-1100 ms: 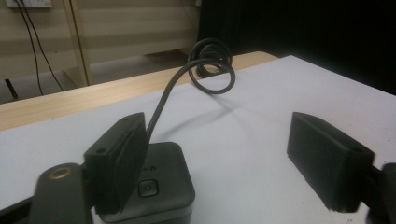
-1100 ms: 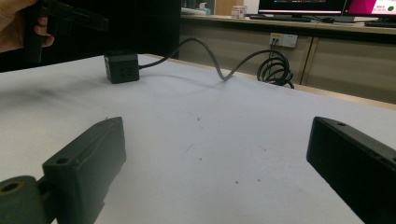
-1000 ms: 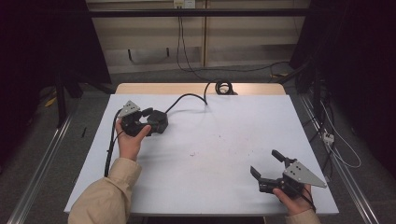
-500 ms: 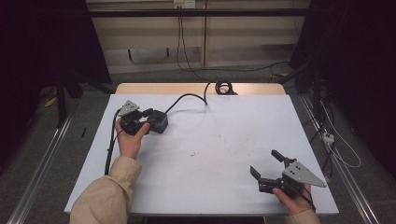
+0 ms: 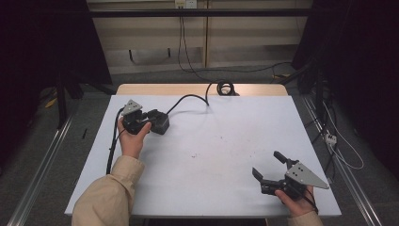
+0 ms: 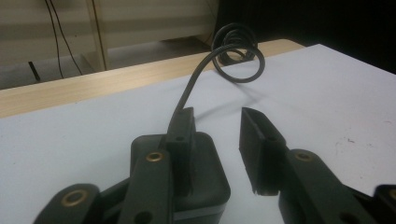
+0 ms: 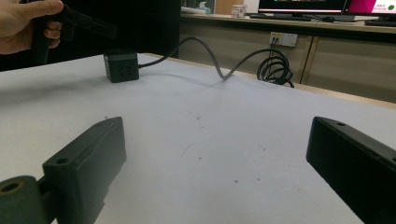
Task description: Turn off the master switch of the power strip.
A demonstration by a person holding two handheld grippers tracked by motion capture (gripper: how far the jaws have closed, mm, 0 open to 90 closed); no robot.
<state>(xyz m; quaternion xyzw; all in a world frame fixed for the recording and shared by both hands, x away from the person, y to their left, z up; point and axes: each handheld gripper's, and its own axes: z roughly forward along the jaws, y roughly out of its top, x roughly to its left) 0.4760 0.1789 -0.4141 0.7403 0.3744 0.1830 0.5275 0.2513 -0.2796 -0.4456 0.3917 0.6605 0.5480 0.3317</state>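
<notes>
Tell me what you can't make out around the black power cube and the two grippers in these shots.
- Black power cube: in the left gripper view its near side is hidden behind the left gripper.
- Cube's sockets: too small in the right gripper view.
- Coiled cable: its far end cannot be traced in the high view.
- Right gripper: the hand is cut by the bottom edge.

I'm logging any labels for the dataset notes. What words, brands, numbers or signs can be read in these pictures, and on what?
None can be read.
Black power cube: no legible print on its faces.
Monitors behind the table in the right gripper view: lit, content too blurred to read.
Small can on the back counter: markings too small to read.
Left tool and right tool: no visible text.
</notes>
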